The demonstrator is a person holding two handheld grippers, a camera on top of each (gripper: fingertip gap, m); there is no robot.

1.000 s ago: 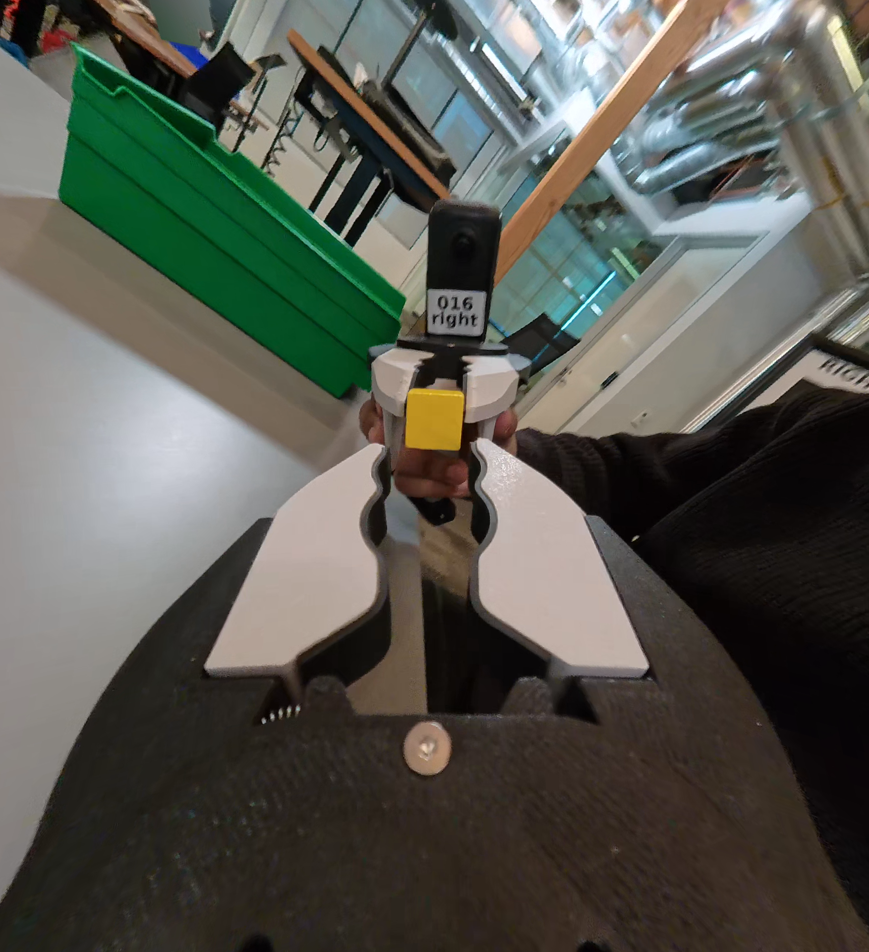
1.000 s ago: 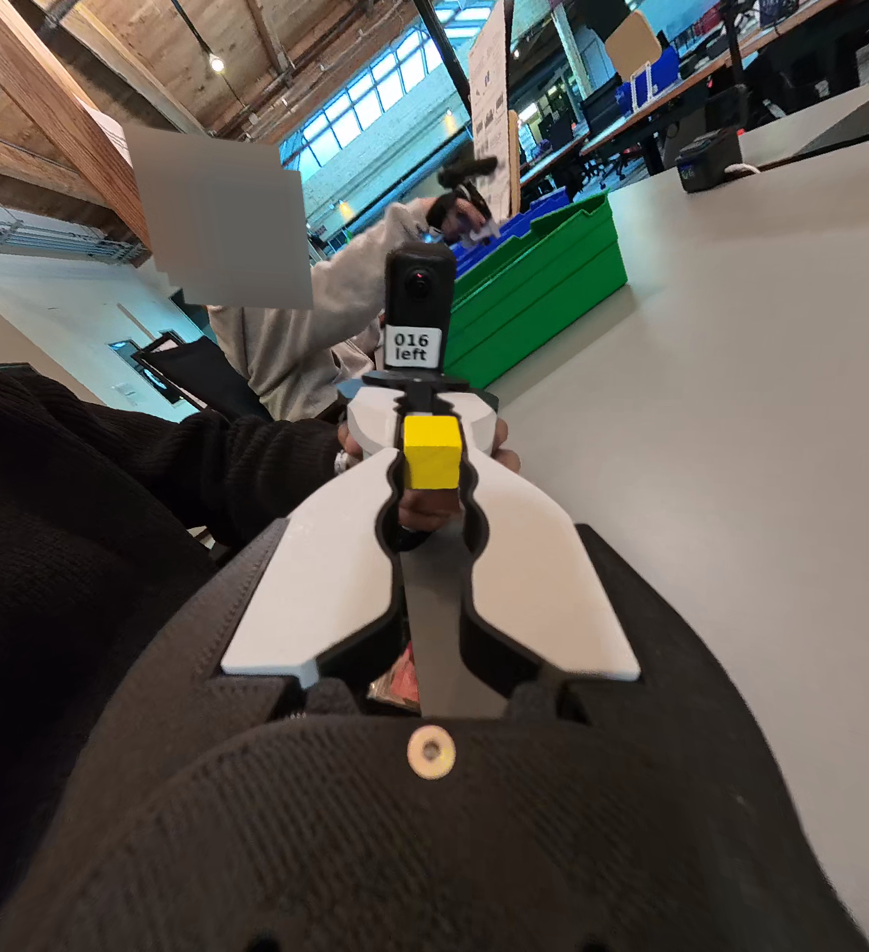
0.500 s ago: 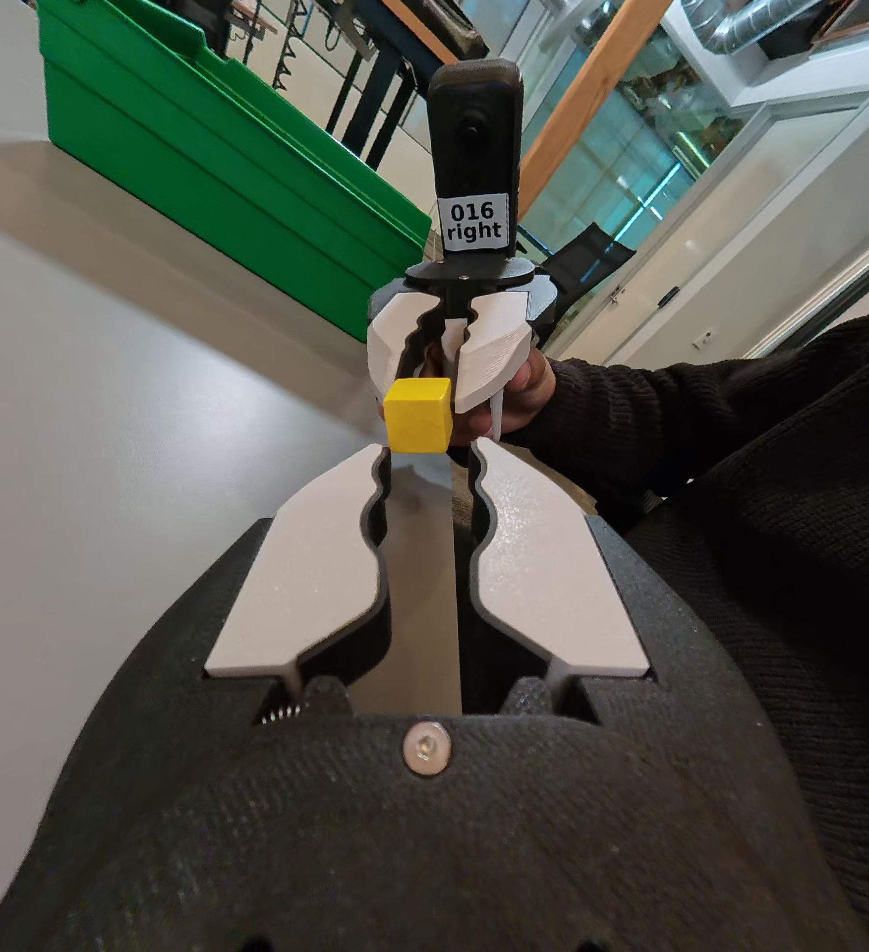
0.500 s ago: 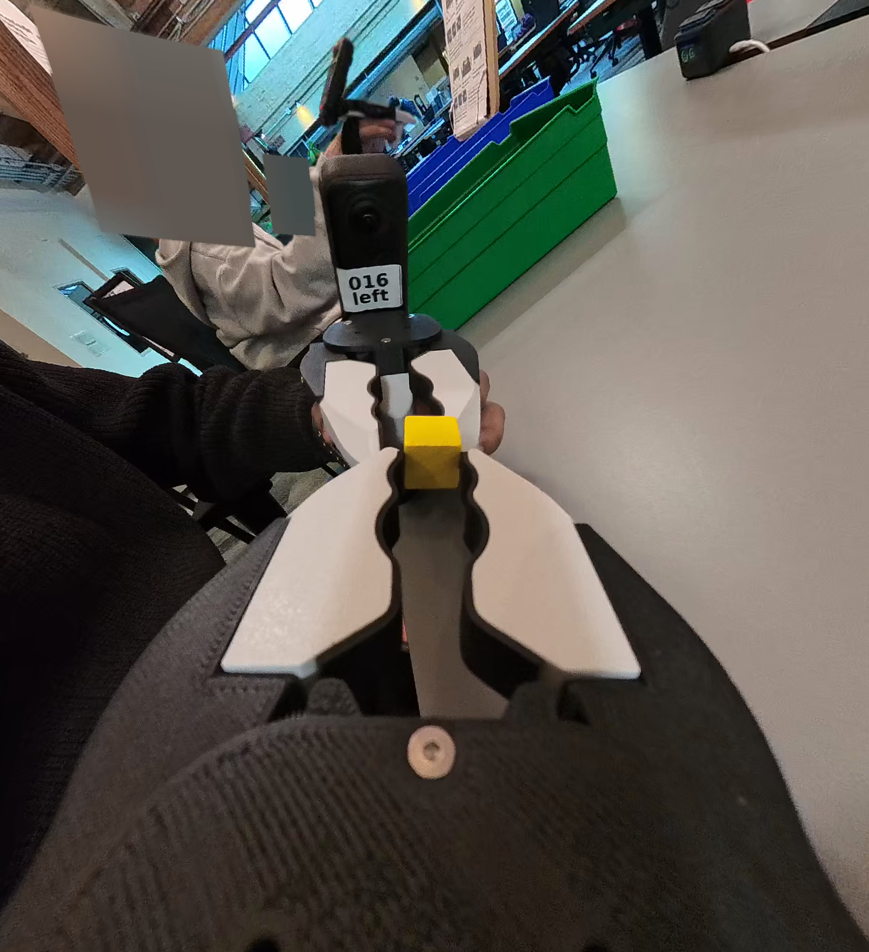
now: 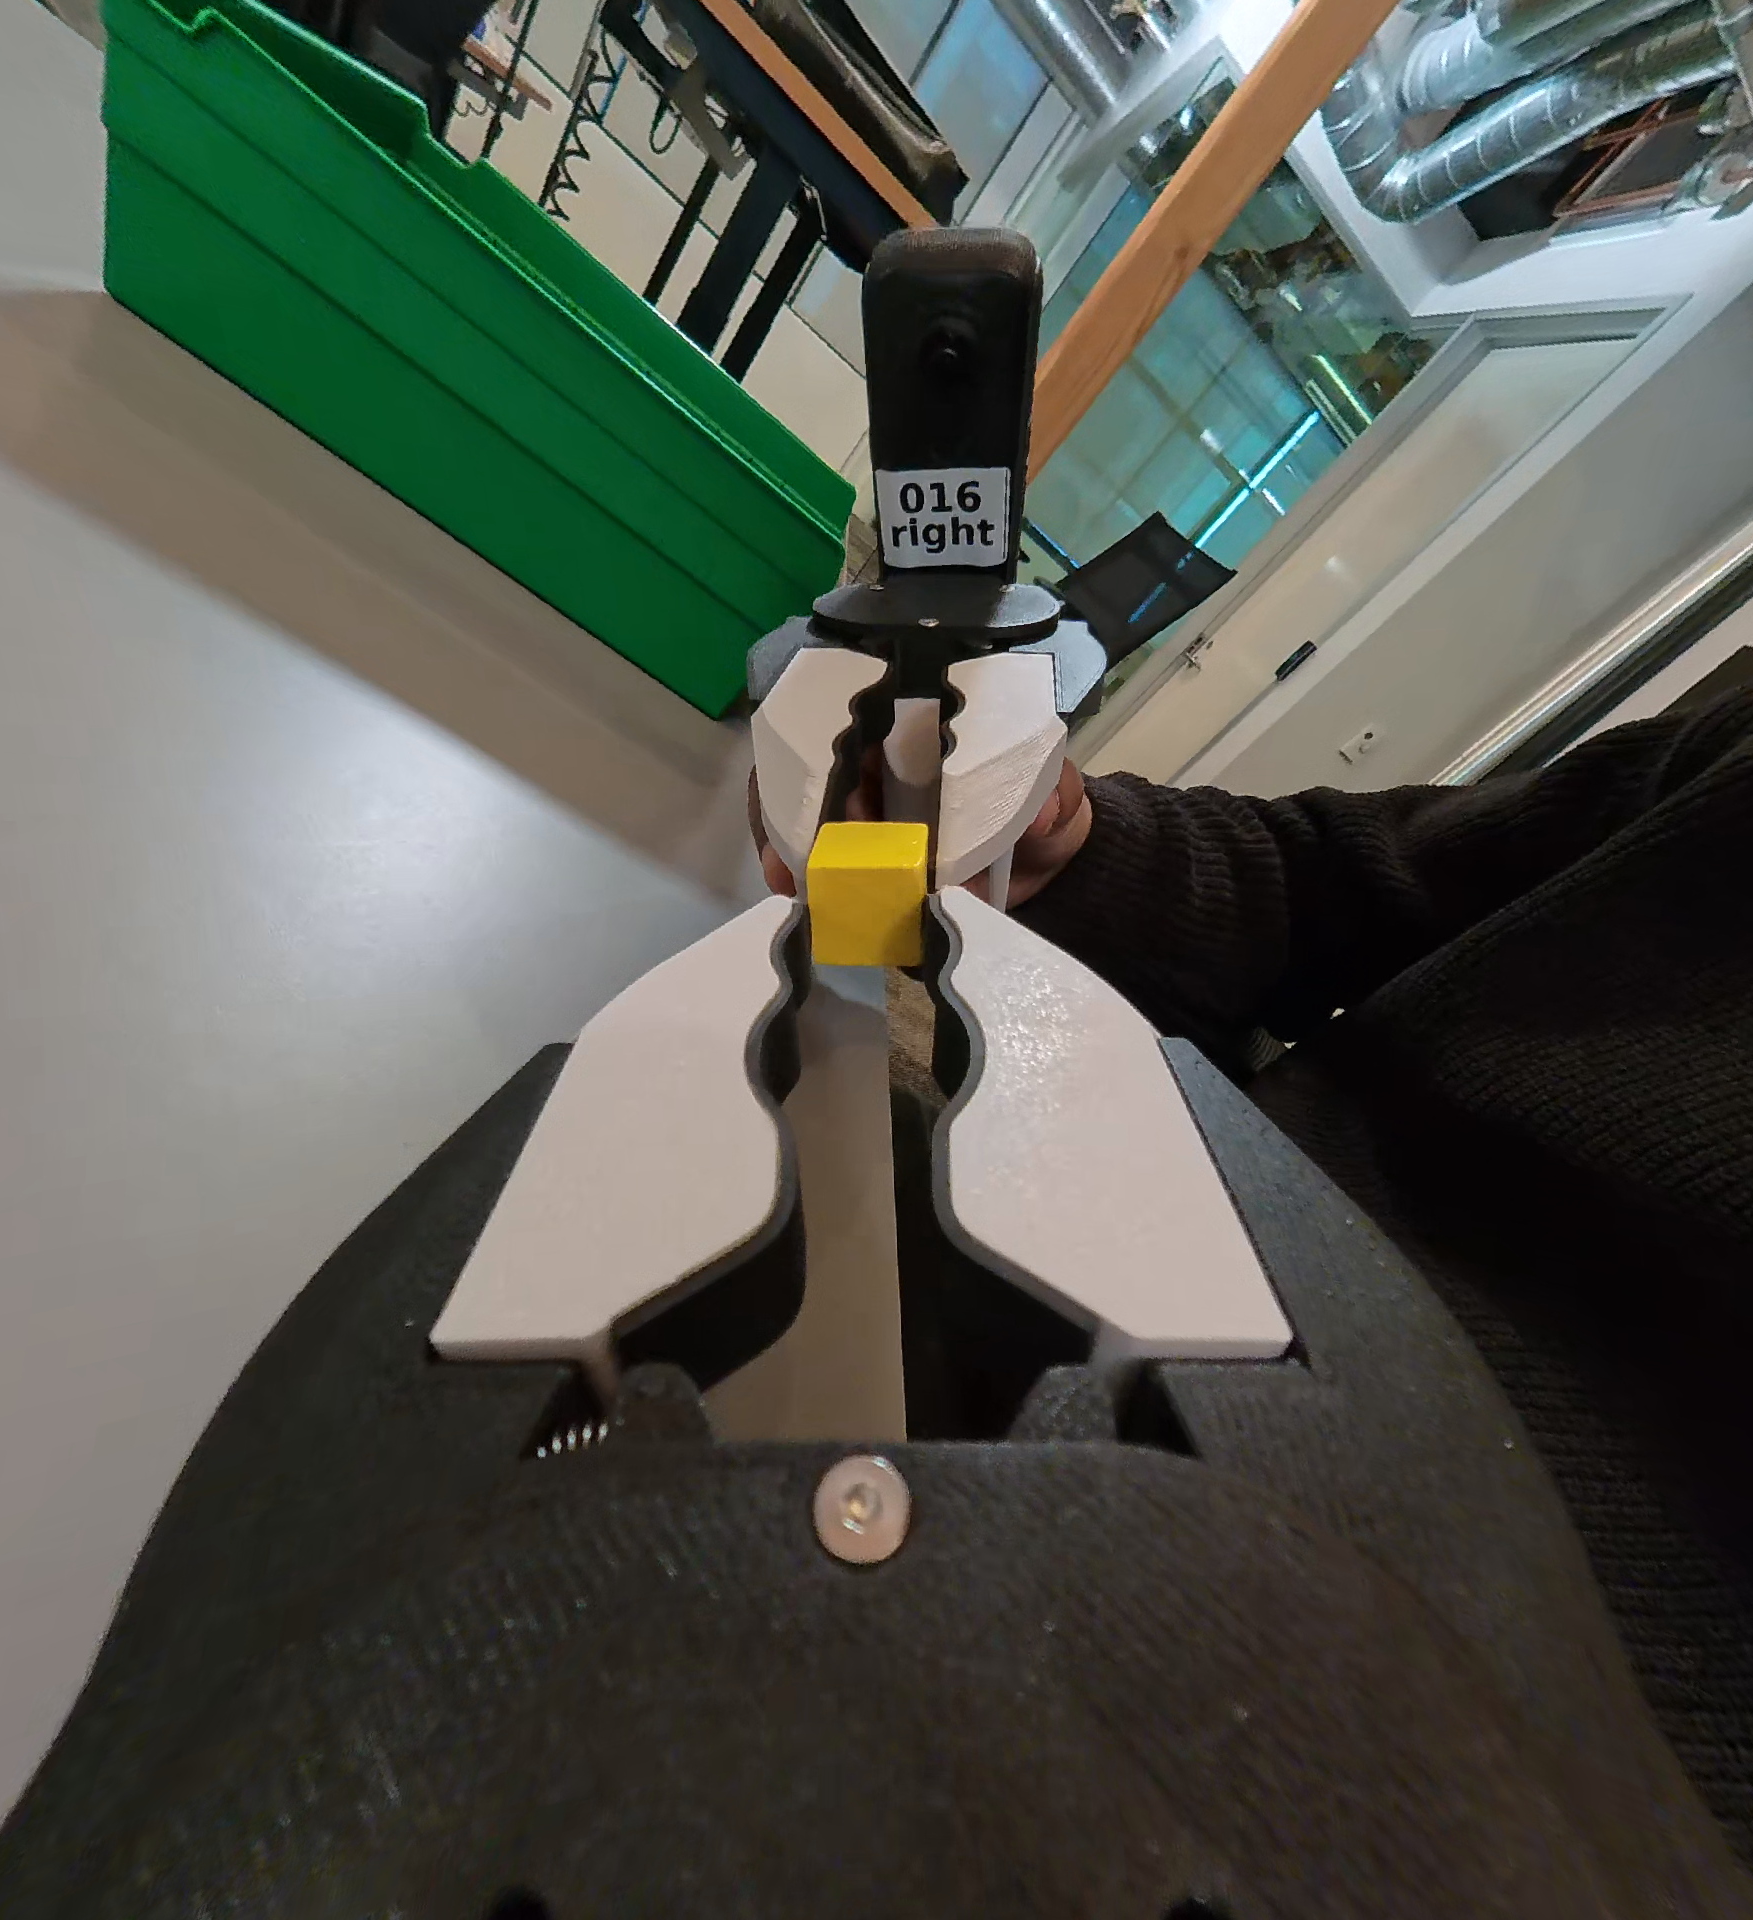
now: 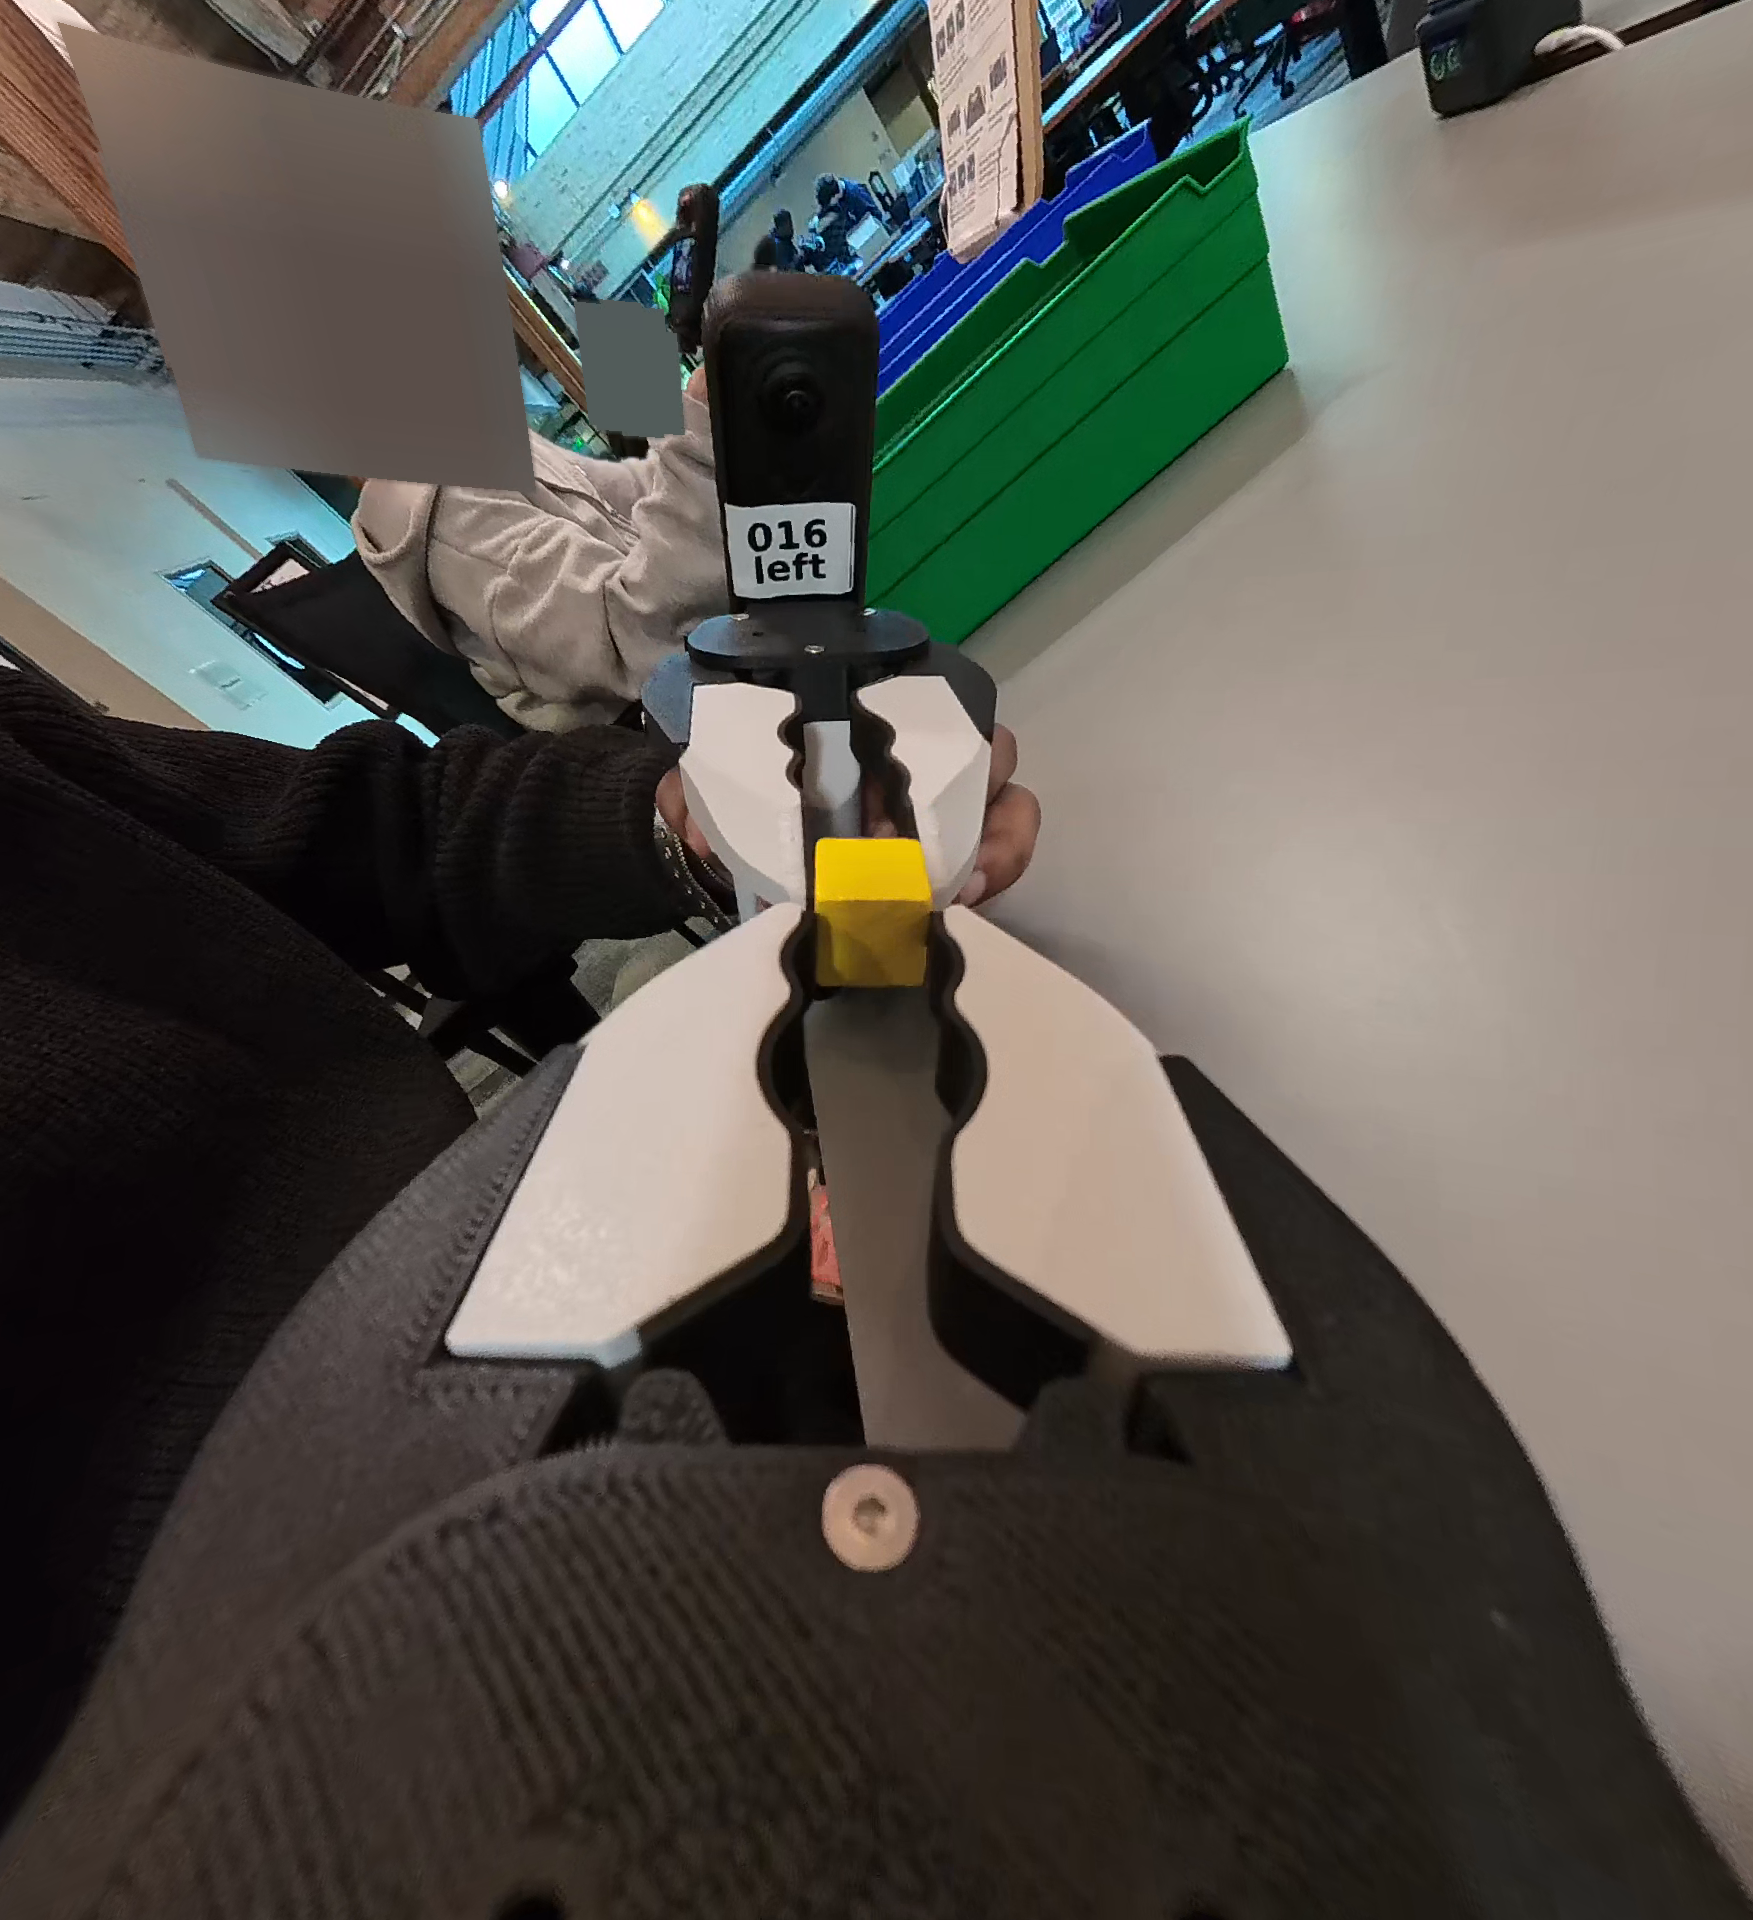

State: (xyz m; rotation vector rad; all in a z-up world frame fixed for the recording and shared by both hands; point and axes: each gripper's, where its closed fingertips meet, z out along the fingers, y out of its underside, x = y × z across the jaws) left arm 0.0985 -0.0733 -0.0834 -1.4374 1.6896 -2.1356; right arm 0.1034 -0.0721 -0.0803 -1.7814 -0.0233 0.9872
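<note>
Grippers tip to tip above the table [image 5: 228, 831], yellow cube [image 5: 867, 894] btwn them.
My right gripper [image 6: 870, 925] pinches the cube, fingers narrow; left gripper [image 5: 864, 914] flanks it too, can't tell if gripping. Green bin [image 5: 384, 343] behind.

a plain yellow cube [image 5: 867, 896] sits between white fingers [image 5: 643, 1132] set in a black, ribbed-textured body. beyond the cube, the other gripper [image 5: 898, 831] is white with a black camera bearing a white label. behind the cube stands a solid green bin [image 5: 415, 343]; a blue bin [image 6: 997, 281] lies behind that. the table [image 5: 176, 935] is pale grey, the sleeve [image 5: 1371, 935] black knit.
</note>
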